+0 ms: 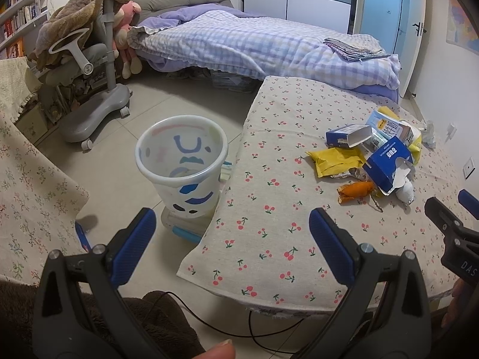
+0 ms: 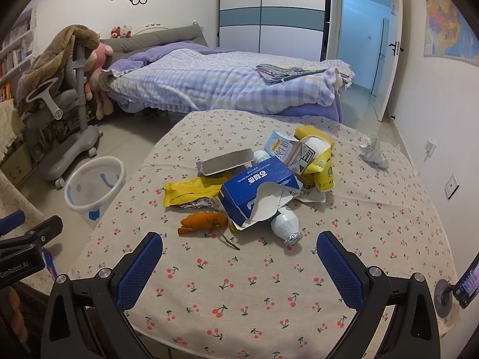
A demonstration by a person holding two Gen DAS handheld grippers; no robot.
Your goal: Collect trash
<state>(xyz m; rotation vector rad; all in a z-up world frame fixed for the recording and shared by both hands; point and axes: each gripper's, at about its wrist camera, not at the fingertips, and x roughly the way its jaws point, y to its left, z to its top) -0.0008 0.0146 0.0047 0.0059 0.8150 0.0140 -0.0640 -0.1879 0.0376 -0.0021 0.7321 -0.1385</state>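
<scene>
Bedroom; cherry-print table (image 2: 269,284), one trash pile (image 2: 254,185), one bin (image 1: 182,164) on floor. Left gripper (image 1: 233,239), right gripper (image 2: 239,263): jaws spread, empty.

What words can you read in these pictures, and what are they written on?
"GenRobot.AI": on the left gripper, seen from the right wrist view.
"DAS": on the right gripper, cut off at the picture's edge.
Blue box: white print, upside down, too blurred to read.
Milk carton: blue characters, not legible.
Yellow bag: print too small.
</scene>
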